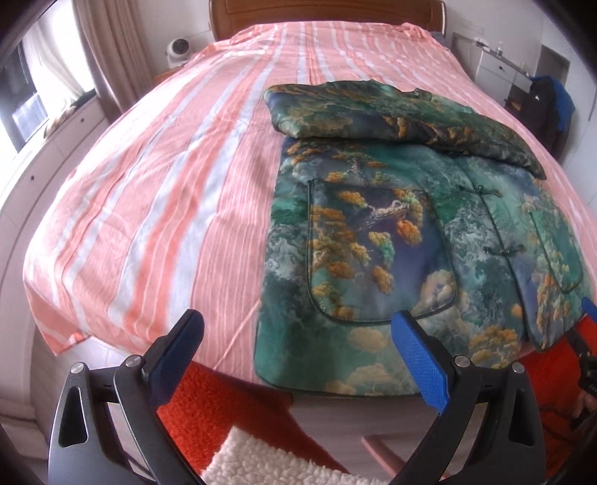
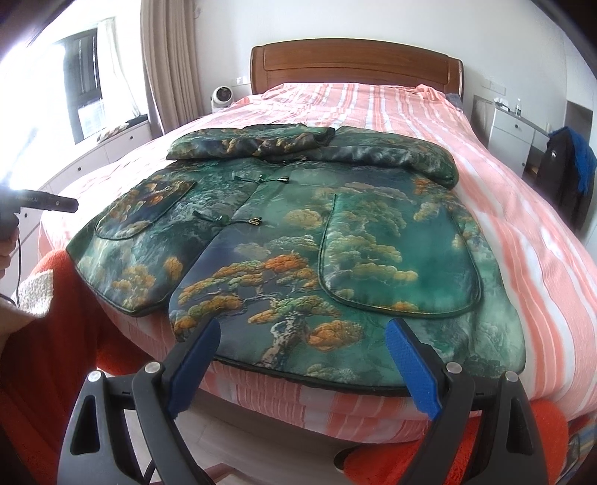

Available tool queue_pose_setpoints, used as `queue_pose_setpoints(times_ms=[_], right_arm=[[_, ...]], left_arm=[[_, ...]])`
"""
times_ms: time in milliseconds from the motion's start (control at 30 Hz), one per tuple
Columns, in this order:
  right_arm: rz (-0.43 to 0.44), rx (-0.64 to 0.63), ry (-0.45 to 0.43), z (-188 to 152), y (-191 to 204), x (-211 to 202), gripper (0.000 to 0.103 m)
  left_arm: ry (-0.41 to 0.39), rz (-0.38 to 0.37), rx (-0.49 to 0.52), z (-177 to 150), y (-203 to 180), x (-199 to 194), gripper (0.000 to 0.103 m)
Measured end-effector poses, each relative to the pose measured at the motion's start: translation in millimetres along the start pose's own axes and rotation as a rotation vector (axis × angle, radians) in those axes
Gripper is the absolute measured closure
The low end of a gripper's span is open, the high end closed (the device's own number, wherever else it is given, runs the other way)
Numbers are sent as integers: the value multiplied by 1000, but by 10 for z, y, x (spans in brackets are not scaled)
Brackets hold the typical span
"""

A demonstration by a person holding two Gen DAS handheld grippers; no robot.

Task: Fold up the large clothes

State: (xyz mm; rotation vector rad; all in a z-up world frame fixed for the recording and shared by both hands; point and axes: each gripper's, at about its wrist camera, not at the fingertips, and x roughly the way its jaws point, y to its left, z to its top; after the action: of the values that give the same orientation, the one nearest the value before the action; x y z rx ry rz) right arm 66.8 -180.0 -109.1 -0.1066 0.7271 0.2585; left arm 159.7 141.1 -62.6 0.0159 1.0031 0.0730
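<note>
The green jacket lies flat at the near edge of the bed, its hem reaching that edge. The bed's left side is bare. The left gripper and right gripper hang wide open, holding nothing.

1. The left wrist camera is looking forward and steeply down between its left gripper, from the foot of the bed, with the jacket lying right of centre.
2. The right wrist camera is looking along the right gripper, facing the headboard less steeply, sitting close over the jacket's near hem.
3. Both views are sharing the jacket, the striped bed, the headboard and the curtained window side; each is catching part of the other gripper at its edge.
</note>
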Motion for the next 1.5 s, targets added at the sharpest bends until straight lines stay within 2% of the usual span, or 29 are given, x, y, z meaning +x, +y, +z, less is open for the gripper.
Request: queue_pose_setpoints(times_ms=[900, 967, 1033, 1133, 1200, 1267, 1367, 1467, 1500], right_arm=[[9, 1, -11, -1, 1, -51, 13], [27, 53, -25, 27, -144, -98, 13], [21, 149, -41, 57, -450, -186, 13], [-25, 268, -26, 68, -964, -294, 13], [-53, 366, -4, 35, -1377, -353, 13], [-32, 463, 57, -18, -1730, -322, 13], [64, 548, 194, -80, -2059, -102, 13], [136, 531, 281, -74, -2106, 155, 13], [149, 524, 302, -71, -2084, 220, 14]], left_arm=[[9, 4, -13, -41, -1, 67, 2], [15, 8, -50, -21, 79, 100, 2], [25, -30, -115, 1, 238, 151, 2], [51, -140, -190, 11, 456, 304, 2], [73, -209, -196, 19, 521, 453, 2], [126, -237, -192, 25, 536, 674, 2], [204, -261, -173, -8, 473, 957, 2], [198, -282, -132, -21, 334, 968, 4], [198, -304, -121, -24, 283, 945, 12]])
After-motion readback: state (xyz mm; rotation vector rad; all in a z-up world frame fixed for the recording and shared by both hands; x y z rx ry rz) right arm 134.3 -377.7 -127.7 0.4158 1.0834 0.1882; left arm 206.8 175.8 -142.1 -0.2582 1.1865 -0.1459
